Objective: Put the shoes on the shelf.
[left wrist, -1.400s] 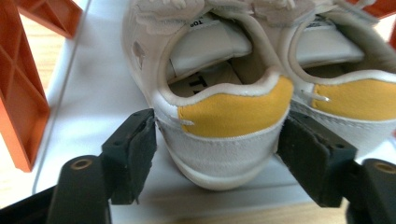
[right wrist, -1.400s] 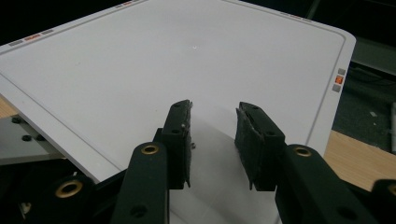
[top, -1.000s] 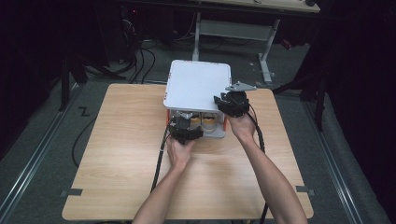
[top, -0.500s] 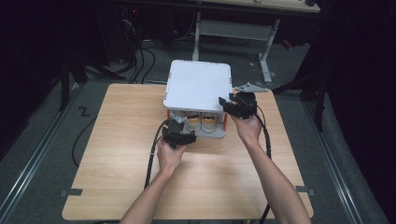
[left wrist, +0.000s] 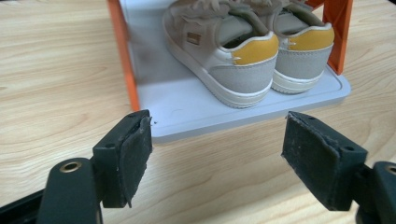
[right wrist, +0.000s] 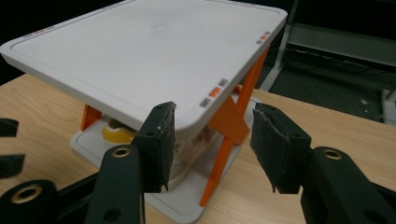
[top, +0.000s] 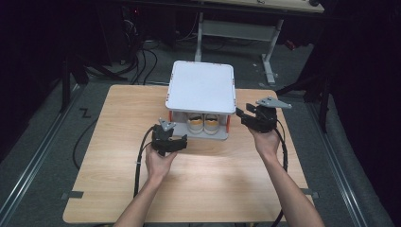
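A small shoe rack stands at the back middle of the wooden table, with a white top shelf (top: pixel 201 87) (right wrist: pixel 149 51), orange posts (right wrist: pixel 229 130) and a white base (left wrist: pixel 187 107). On the base sits a pair of pale sneakers with yellow heels (top: pixel 203 124) (left wrist: pixel 243 56), heels toward me. My left gripper (top: pixel 176 141) (left wrist: pixel 217 140) is open just in front of the base's left front corner, with nothing between its pads. My right gripper (top: pixel 240 116) (right wrist: pixel 212 135) hovers by the rack's right front corner; its jaws have just been opening and hold nothing.
The table (top: pixel 213 179) has bare wood in front of the rack and on both sides. Black cables (top: pixel 139 165) trail from the grippers across it. Behind the table stand a desk frame (top: pixel 236 30) and floor cables (top: pixel 142 56).
My left gripper has pulled back and to the left from the rack's front. My right gripper has come off the top shelf's front right corner, moved right, and stands wider open.
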The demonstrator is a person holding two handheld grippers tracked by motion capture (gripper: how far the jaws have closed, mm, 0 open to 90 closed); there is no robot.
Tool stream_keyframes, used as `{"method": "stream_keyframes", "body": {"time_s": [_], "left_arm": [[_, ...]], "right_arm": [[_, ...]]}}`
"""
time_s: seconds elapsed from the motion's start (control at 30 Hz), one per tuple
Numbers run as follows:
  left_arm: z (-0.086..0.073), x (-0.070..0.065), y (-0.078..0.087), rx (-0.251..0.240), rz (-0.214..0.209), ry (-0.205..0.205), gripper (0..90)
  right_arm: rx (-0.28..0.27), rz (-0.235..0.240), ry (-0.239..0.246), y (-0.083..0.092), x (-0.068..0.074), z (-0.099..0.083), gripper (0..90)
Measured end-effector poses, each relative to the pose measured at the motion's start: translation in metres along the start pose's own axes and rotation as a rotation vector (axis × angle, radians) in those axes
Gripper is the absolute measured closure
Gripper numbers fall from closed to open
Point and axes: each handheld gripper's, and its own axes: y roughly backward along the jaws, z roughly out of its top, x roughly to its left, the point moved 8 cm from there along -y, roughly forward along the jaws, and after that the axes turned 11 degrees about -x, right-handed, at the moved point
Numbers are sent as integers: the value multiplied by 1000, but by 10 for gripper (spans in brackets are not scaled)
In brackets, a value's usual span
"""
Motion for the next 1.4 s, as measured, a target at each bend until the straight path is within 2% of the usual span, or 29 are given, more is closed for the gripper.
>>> {"method": "stream_keyframes", "body": {"time_s": [0.1,0.33,0.43,0.67,0.8,0.9,1.07,1.4], "left_arm": [[-2,8,11,-9,-3,4,243],[-12,25,32,-22,-1,14,245],[-18,29,38,-19,2,25,244],[-35,32,46,-11,2,25,243],[-45,35,50,-2,2,31,241],[-55,38,51,15,10,18,241],[-74,46,52,52,28,12,239],[-100,61,47,118,94,-28,256]], "right_arm": [[-7,-6,-6,14,-5,-9,489],[-15,-21,-56,48,-16,-42,479],[-13,-31,-86,61,-20,-56,474],[15,-61,-115,83,-27,-90,481],[39,-71,-110,90,-27,-108,475],[79,-85,-87,93,-28,-125,473],[135,-112,-92,96,-34,-152,462],[236,-159,-94,94,-48,-184,429]]}}
